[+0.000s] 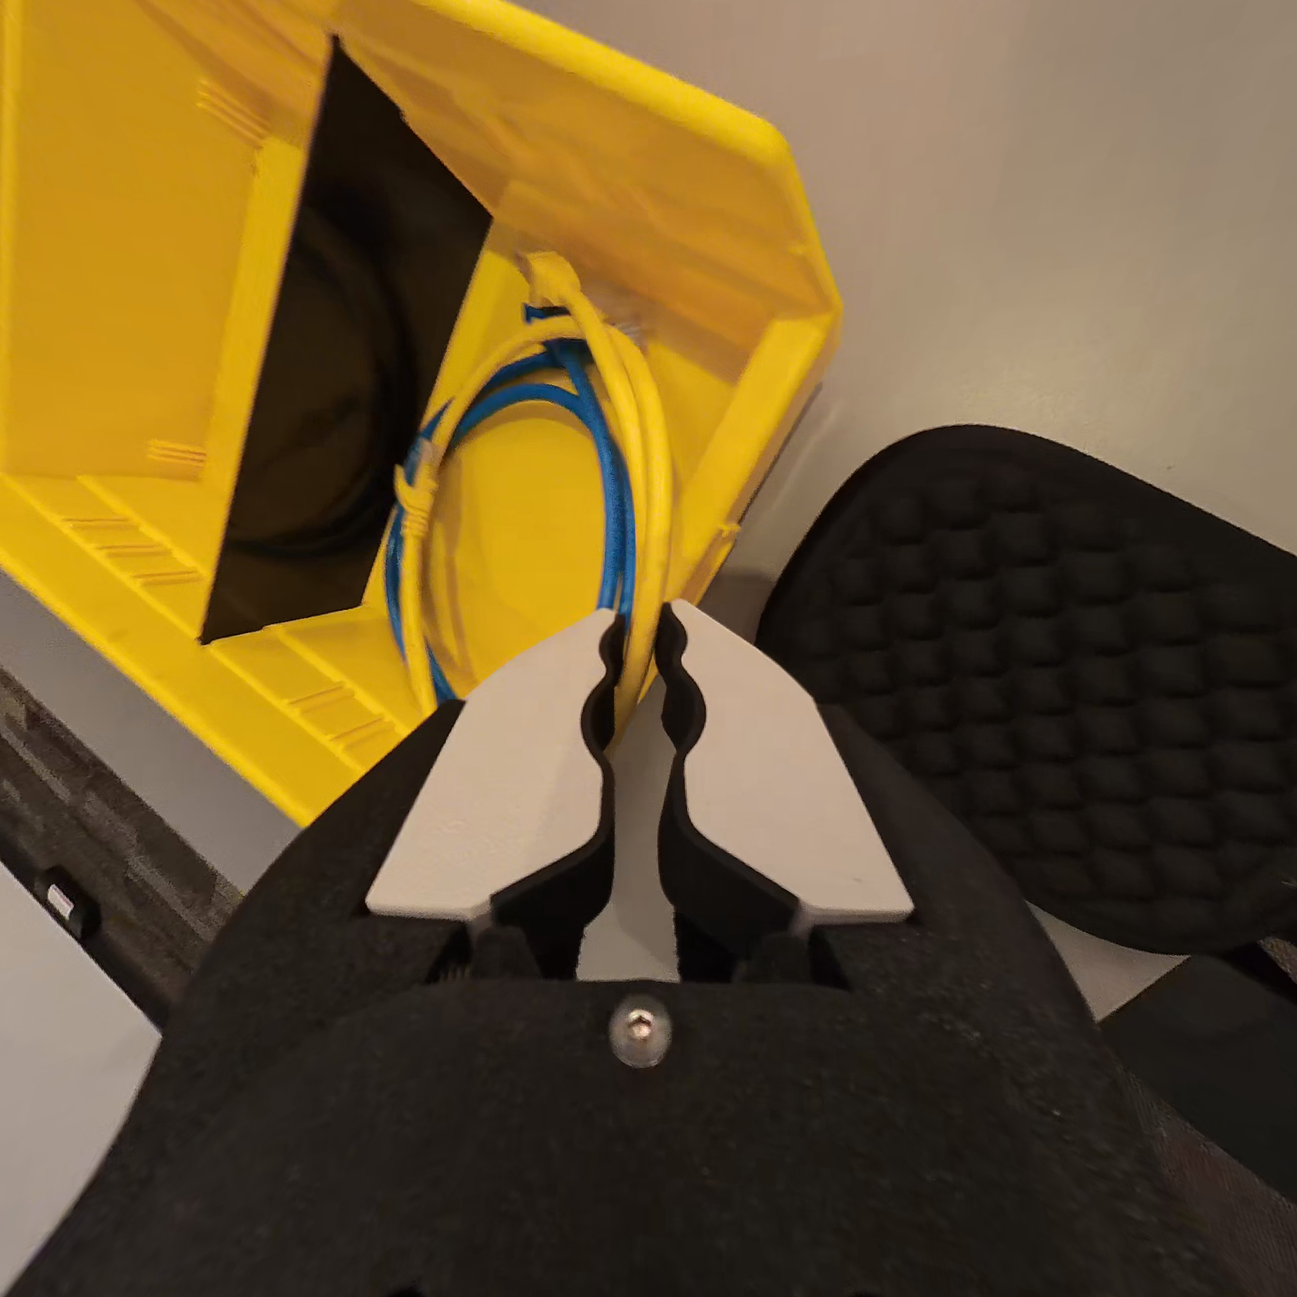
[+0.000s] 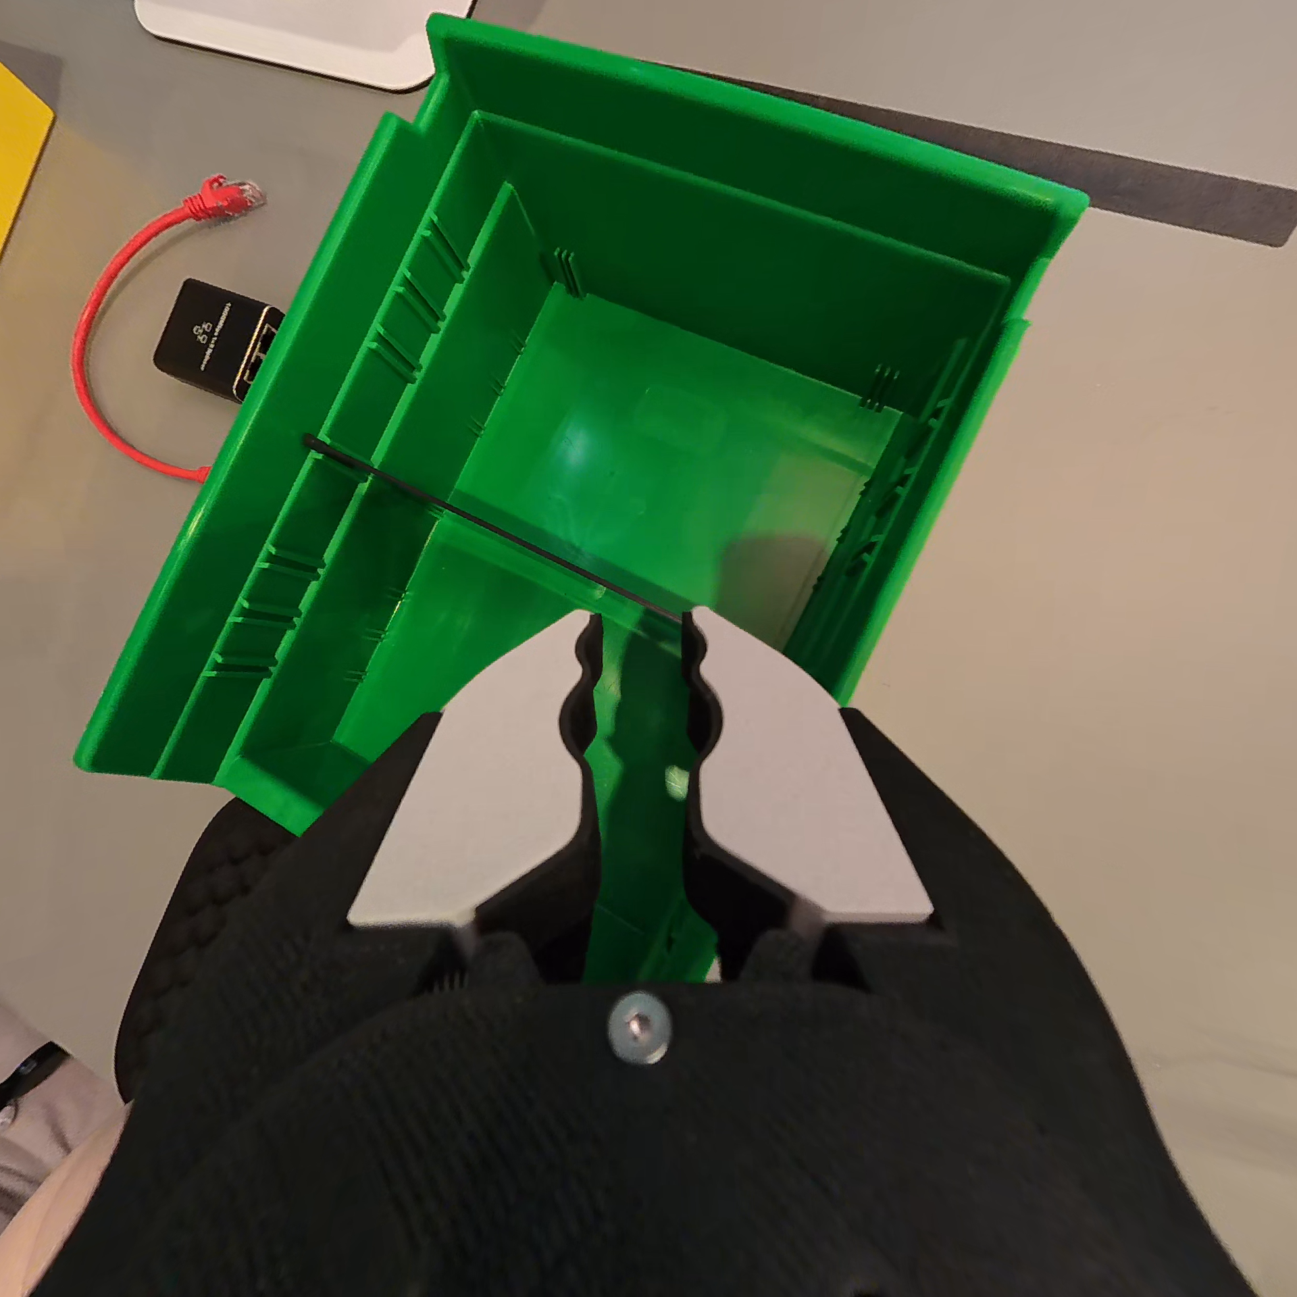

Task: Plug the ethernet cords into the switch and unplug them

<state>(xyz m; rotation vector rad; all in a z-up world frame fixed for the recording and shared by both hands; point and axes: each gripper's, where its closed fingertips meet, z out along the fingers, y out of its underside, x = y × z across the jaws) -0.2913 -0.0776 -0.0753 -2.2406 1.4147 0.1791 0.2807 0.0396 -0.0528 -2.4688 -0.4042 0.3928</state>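
Left wrist view: left tool [image 1: 640, 621] poised at the near lip of the yellow bin [image 1: 688, 231], jaws narrowed to a slim gap with a strand of the yellow cord [image 1: 649, 449] running between the fingertips; probably pinched lightly, though a gap beside the strand leaves real contact hard to judge. Coiled alongside in the same compartment, the blue cord [image 1: 609, 449], with a black divider [image 1: 351, 393] fencing off the darker compartment to the left. Black padded cushion [image 1: 1053, 674] lying on the grey worktop [image 1: 1053, 210] just right of the bin. Step in hand, by the look of it: fetching 1 cord out of the bin, ahead of any plugging. Next move likely calls for a firm pinch near the connector rather than mid-loop, then a lift clear of the blue coil without dragging it along. Right wrist view: right tool [image 2: 642, 617] hovering over the green bin [image 2: 772, 231], jaws moderately parted, nothing between them, touching nothing. Bin interior bare apart from a thin black divider [image 2: 491, 523]. Switch [image 2: 210, 337], a small black box, resting on the worktop just left of the green bin, with a red cord [image 2: 91, 337] looping around it, 1 plug lying free, the other end hidden behind the bin wall.
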